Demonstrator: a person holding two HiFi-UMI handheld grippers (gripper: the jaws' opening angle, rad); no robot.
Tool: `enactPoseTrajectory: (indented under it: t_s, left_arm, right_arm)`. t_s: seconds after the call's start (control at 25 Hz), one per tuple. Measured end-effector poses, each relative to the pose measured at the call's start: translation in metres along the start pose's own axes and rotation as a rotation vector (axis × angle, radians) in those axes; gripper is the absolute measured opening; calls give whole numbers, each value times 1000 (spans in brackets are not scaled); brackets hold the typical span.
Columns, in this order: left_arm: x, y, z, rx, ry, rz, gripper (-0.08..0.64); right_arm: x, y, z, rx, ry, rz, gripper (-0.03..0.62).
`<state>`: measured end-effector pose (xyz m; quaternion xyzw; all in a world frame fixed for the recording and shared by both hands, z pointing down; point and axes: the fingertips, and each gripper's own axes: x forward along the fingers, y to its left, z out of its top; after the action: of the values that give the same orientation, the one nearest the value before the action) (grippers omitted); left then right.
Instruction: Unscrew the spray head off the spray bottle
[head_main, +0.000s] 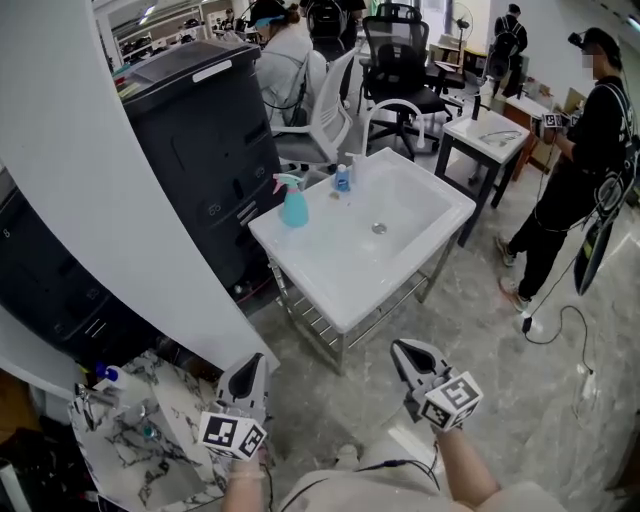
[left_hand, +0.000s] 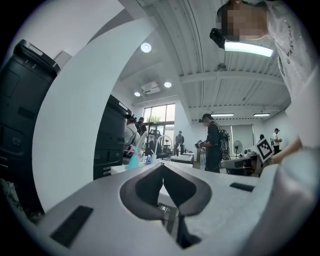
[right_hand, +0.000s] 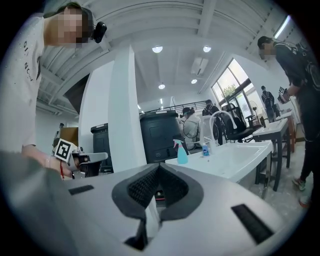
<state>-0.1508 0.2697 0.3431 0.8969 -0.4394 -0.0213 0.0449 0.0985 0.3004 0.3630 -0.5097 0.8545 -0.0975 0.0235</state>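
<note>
A turquoise spray bottle (head_main: 294, 203) with a pale spray head stands upright on the back left corner of a white sink unit (head_main: 310, 262). It shows small and far off as the spray bottle (left_hand: 134, 159) in the left gripper view and the spray bottle (right_hand: 181, 152) in the right gripper view. My left gripper (head_main: 254, 366) and right gripper (head_main: 402, 352) hang low near my body, well short of the sink. Both are shut with nothing between their jaws, the left gripper (left_hand: 162, 168) and right gripper (right_hand: 159, 167) tips touching.
A small blue bottle (head_main: 342, 179) stands by the white faucet (head_main: 351, 166) at the sink's back rim. A large dark printer cabinet (head_main: 205, 150) and white pillar (head_main: 110, 200) are left of the sink. People, office chairs (head_main: 398, 70) and a second white table (head_main: 487, 135) are beyond.
</note>
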Motion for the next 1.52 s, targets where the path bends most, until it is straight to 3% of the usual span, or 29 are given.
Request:
enactPoseTrajectory:
  t_s: [0.48,0.96,1.52]
  left_arm:
    - [72,34,-9,-8,3,20,5]
    - [175,82,-19,-72,12,80,6]
    - [245,113,-31,-86,45,154,6]
  right_arm:
    - [61,-52,4,-8,15,19,5]
    - [174,-120,14,-32,93,123,5]
    - [262,-159,13,-79,179,255,5]
